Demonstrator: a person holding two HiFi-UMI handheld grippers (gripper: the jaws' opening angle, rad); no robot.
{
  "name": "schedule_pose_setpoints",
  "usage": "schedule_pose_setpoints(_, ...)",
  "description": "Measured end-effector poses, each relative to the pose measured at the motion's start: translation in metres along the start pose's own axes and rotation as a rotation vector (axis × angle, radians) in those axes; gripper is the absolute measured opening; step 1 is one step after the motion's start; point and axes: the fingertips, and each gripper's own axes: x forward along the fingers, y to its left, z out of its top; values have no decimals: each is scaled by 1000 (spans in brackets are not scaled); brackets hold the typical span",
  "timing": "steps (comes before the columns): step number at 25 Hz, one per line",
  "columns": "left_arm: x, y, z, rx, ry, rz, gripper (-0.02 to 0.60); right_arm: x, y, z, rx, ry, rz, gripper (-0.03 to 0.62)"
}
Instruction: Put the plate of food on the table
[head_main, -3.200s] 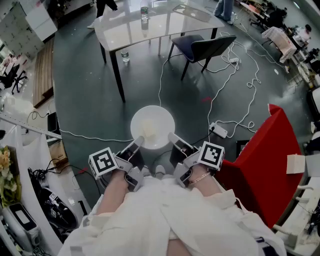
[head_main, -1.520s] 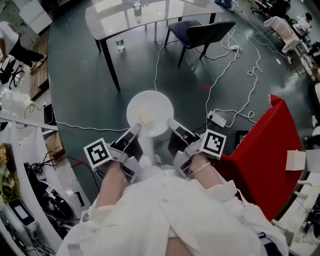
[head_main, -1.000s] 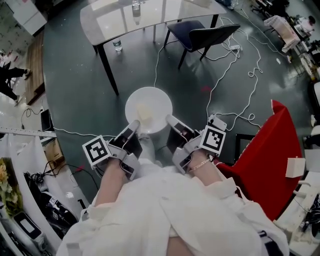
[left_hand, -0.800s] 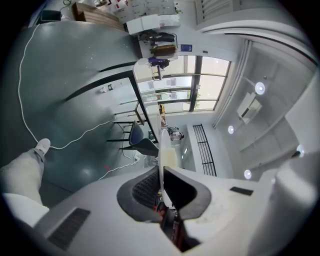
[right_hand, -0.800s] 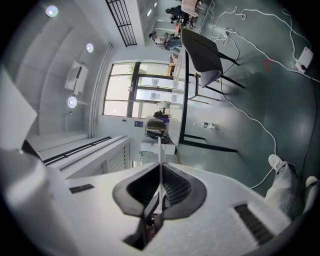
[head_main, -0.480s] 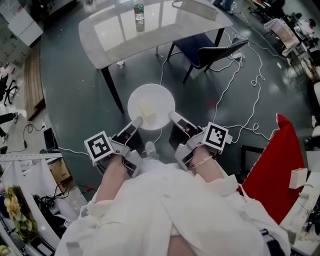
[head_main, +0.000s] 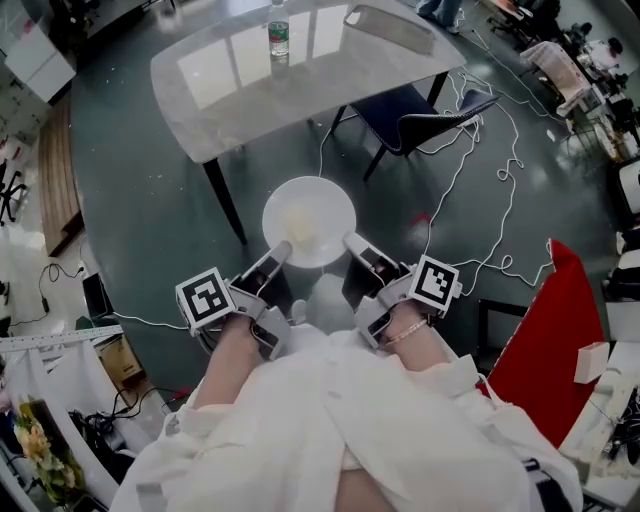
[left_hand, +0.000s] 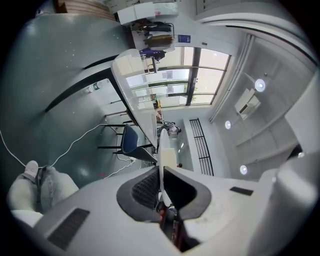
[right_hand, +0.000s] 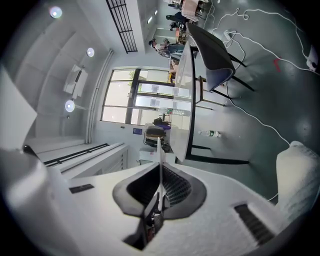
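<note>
A round white plate (head_main: 309, 221) with a pale piece of food (head_main: 300, 227) on it is held level above the dark floor, just short of the glass-topped table (head_main: 250, 85). My left gripper (head_main: 281, 251) is shut on the plate's near left rim, and my right gripper (head_main: 351, 244) is shut on its near right rim. In the left gripper view the plate's thin edge (left_hand: 162, 150) runs between the closed jaws. In the right gripper view the plate rim (right_hand: 159, 165) also stands edge-on in the jaws.
A water bottle (head_main: 279, 31) stands on the table's far side and a tray-like dish (head_main: 389, 28) lies at its right end. A dark chair (head_main: 425, 104) sits by the table's right corner. White cables (head_main: 466, 180) trail over the floor. A red object (head_main: 545, 330) stands at right.
I have walked toward the table with the plate held in both grippers; the table now lies much closer and larger in the head view. The grip on the plate is unchanged.
</note>
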Motion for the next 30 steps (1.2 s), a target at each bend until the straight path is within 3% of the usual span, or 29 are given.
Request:
schedule_pose_setpoints(13,46,9,70,-10,-44,23,23,75,-9,47,16,59,3,11)
schedule_pose_setpoints(20,103,7,127,15,-65,48,23,134,-10,104,19,77,-14,11)
schedule_pose_setpoints(30,179,-12,203,-1,-123,27,25,213,4,188,33,123,21,11)
